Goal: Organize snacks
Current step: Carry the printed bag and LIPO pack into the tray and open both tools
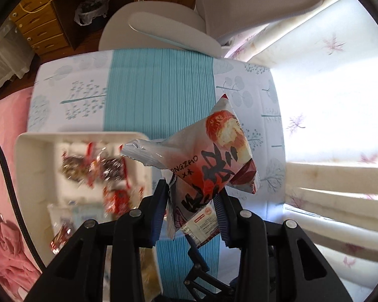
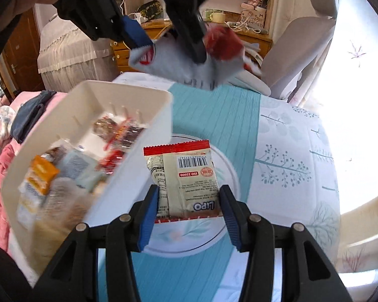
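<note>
We see a bedroom with wooden drawers, a grey padded chair [image 1: 161,27] and sunlit floral curtains behind a bench [image 1: 161,85] covered in a cloth with a teal stripe and pale tree prints. A pink bedspread [image 1: 2,130] lies to the left of the bench.

On the bench stands a white rectangular plastic bin [image 2: 128,95] that already holds a jumble of small wrapped snacks, blurred in both views. Just beside it sits a round white plate [image 2: 229,171] with a faint floral print.

We find the left gripper [image 1: 191,198] closed on a silver snack packet with a red bun picture and bold black characters [image 1: 214,156]; its blue-padded fingers [image 1: 161,214] pinch the lower end, and the packet hangs in the air above the teal stripe, to the right of the bin. In the right wrist view the same gripper and packet appear high over the far end of the bench, blurred.

The right gripper [image 2: 189,201] holds a beige snack packet with a red serrated edge and a barcode [image 2: 186,181] between its fingers, back side up, over the plate. We cannot tell whether it touches the plate.
</note>
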Demonstrator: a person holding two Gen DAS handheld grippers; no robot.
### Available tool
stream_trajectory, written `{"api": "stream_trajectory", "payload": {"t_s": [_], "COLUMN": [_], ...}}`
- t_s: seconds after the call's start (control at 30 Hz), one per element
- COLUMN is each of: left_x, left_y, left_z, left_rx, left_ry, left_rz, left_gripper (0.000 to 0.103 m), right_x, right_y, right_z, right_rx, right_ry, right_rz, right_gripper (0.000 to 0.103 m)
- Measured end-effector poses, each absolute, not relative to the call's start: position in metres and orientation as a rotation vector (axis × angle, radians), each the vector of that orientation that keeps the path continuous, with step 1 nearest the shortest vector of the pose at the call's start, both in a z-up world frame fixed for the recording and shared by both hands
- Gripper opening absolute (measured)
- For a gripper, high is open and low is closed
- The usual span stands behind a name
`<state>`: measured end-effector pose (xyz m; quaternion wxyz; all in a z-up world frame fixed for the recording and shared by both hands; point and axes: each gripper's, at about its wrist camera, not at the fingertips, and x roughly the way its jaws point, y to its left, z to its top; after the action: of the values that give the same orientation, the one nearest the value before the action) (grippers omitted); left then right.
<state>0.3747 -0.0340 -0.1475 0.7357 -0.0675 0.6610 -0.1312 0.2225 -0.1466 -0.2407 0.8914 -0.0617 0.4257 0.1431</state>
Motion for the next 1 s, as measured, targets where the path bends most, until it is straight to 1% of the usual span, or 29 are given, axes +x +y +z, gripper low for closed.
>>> {"api": "stream_trajectory", "payload": {"t_s": [0.2, 0.4, 0.73, 1.0], "left_x": [0.337, 0.305, 0.254, 0.22], "left_y": [0.009, 0.054, 0.139, 0.182], "left_z": [-0.1, -0.084, -0.093, -0.119], "left_rx": [-0.138, -0.151, -0.278, -0.382], "left_ry": [1.38, 1.366, 1.288, 1.218], "left_rz": [-0.299, -0.279, -0.284, -0.287], "left_gripper": [0.035, 0.035, 0.036, 0.036], "right_x": [0.189, 0.163, 0.136, 0.127], "right_y": [-0.113, -0.075, -0.031, -0.022], "right_z": [-0.22, -0.207, -0.194, -0.185], "right_rx": [-0.066, 0.016, 0.139, 0.177], "right_ry": [0.916, 0.98, 1.028, 1.065], "right_rz": [0.31, 0.322, 0.337, 0.34], "right_gripper": [0.049, 0.049, 0.049, 0.05]}}
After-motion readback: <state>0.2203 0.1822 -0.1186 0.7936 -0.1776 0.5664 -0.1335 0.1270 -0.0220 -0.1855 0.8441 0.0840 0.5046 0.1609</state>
